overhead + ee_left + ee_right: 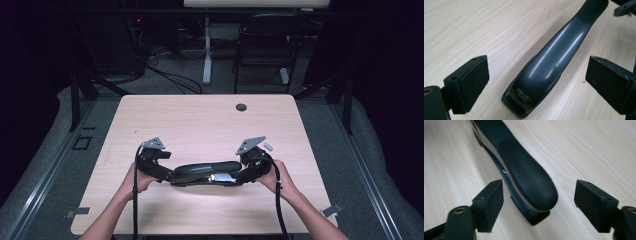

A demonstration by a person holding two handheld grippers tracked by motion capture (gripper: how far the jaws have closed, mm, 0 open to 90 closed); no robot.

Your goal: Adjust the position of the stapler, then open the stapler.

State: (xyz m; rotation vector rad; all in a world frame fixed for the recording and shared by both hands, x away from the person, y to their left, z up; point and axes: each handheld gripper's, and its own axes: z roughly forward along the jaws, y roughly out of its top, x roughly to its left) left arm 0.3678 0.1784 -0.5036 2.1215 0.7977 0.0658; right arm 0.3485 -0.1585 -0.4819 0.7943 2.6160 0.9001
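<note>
Black pads point(471, 85) of the left hand-held gripper point(534, 85) and right hand-held gripper point(537, 206) stood released around the stapler point(206, 173) on the bench point(200, 120). It looked hard, heavy and slippery (grab its narrow ends).

The high view is looking forward and down from above the person's side, taking in the whole table point(200, 120). Each gripper view is riding close above the tabletop, looking along its own jaws from opposite ends of the black stapler point(205, 173), which all three are sharing.
</note>
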